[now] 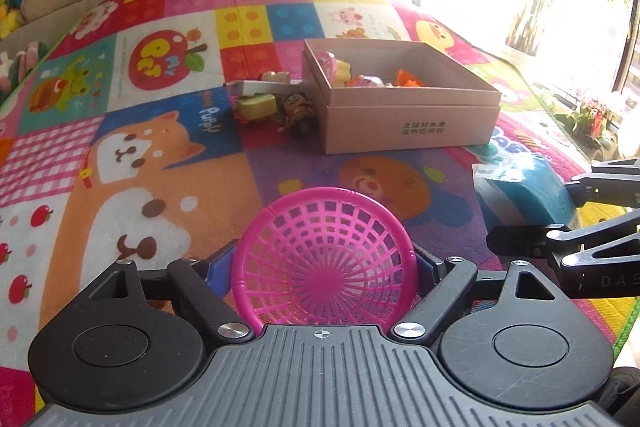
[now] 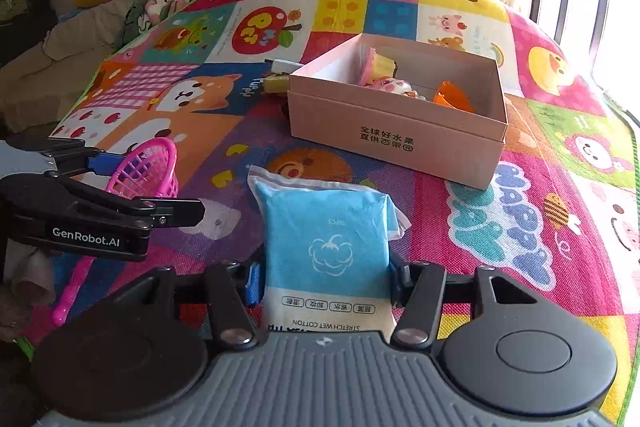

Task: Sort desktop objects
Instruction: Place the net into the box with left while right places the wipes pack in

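Jaws on the left gripper (image 1: 325, 267) are closed partway onto a pink mesh basket (image 1: 325, 259), pinching it at both sides so its round open face points forward, tilted up off the colourful play mat (image 1: 160, 155). Jaws on the right gripper (image 2: 326, 279) are likewise drawn in against a blue pack of wet cotton wipes (image 2: 326, 239), which sits squeezed between the 2 blue pads and sticks out ahead of them. Both grippers are close together, the left just beside the right, so that each shows at the edge of the other's view. Ahead of them, well apart, an open cardboard box (image 2: 396, 143) with dark printed characters on its front wall rests on the mat; inside it lie a pink toy (image 2: 390, 85), a yellow-and-pink one and something orange (image 2: 454, 97). Just beside the box's far-left corner a few small toys (image 1: 276, 107) are scattered. A pink stick (image 2: 72, 291) lies on the mat near the left gripper.
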`<state>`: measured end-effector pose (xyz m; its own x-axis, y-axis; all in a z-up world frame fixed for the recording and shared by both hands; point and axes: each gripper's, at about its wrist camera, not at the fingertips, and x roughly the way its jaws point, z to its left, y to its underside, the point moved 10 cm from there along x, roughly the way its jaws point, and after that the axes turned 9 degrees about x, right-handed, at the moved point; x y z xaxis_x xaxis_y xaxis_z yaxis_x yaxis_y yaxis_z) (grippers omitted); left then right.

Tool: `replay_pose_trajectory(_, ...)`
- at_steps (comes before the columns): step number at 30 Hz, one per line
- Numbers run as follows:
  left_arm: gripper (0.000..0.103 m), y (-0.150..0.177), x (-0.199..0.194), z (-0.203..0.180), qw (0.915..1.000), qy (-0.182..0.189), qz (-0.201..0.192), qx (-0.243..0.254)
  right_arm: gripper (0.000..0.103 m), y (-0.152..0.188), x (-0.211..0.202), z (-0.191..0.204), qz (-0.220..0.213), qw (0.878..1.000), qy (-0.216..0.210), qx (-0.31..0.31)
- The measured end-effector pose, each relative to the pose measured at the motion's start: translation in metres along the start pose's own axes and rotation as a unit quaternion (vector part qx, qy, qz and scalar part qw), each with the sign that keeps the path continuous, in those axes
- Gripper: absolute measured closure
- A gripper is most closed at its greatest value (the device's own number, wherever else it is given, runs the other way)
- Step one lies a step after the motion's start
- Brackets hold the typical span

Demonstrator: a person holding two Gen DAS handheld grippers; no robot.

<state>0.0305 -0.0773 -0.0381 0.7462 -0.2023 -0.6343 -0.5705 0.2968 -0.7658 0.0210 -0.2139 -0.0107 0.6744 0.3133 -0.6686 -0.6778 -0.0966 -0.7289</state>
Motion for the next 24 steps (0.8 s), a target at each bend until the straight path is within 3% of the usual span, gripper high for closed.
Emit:
replay_pose_trajectory(6,0.015,-0.053,-0.044,0.004,0.9967,-0.012,-0.08,-0.008,0.05,-0.04,-0.044,0.003,-0.054,0.998,-0.011,-0.006)
replay_pose_trajectory(9,0.015,-0.091,-0.06,0.007,0.9914,-0.028,-0.127,0.007,0.05,-0.087,-0.076,-0.007,-0.11,0.994,0.0,0.003)
replay_pose_trajectory(12,0.015,-0.127,-0.056,0.007,0.9882,-0.021,-0.151,0.008,0.05,-0.136,-0.105,-0.021,-0.164,0.986,0.003,0.015)
replay_pose_trajectory(15,0.015,-0.16,-0.027,0.004,0.9884,0.009,-0.151,-0.008,0.05,-0.176,-0.112,-0.04,-0.186,0.982,0.019,0.029)
replay_pose_trajectory(20,0.014,-0.207,0.057,-0.019,0.9885,0.078,-0.129,-0.014,0.05,-0.209,-0.094,-0.062,-0.201,0.978,0.058,0.017)
replay_pose_trajectory(24,0.009,-0.215,0.109,-0.014,0.9909,0.094,-0.091,-0.032,0.05,-0.231,-0.056,-0.078,-0.186,0.979,0.074,0.022)
